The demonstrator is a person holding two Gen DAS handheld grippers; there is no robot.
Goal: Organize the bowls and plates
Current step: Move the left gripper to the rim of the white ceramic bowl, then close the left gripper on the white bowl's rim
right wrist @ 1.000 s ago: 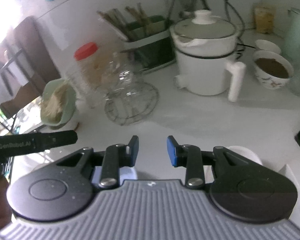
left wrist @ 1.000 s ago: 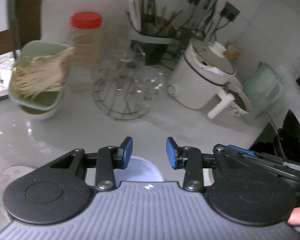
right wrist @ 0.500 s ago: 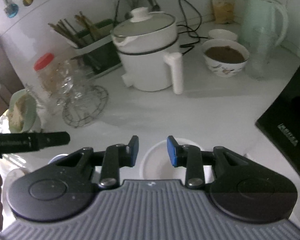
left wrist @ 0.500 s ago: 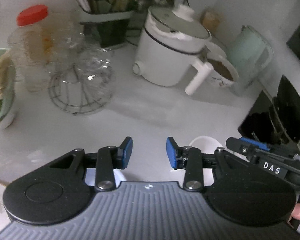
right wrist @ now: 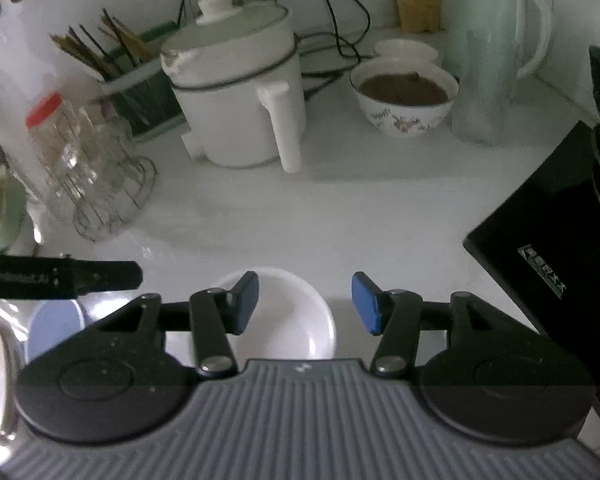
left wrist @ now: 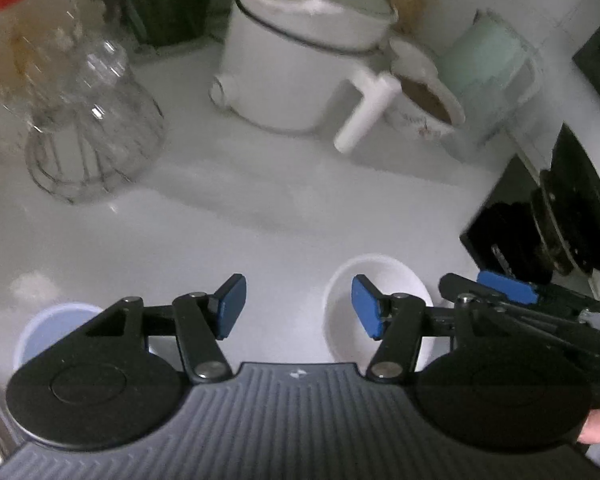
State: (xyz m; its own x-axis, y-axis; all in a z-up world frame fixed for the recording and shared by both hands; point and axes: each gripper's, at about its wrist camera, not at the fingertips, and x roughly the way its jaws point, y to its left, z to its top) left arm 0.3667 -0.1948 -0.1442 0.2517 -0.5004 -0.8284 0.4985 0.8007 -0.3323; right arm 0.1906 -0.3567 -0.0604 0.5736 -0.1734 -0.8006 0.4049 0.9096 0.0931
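Note:
A small white bowl sits empty on the white counter, under my right-hand blue pad in the left wrist view. It also shows in the right wrist view, under that gripper's left pad. A pale blue bowl stands at the lower left, and shows in the right wrist view. My left gripper is open and empty just above the counter. My right gripper is open and empty, its tip also visible in the left wrist view.
A white electric pot with a long handle stands at the back. A floral bowl of brown food, a pale green kettle, a wire rack of glasses and a black cooktop surround the open counter.
Both grippers have swung right along the counter and opened wider. The white bowl has come into view under them, and the blue bowl has slid to the left.

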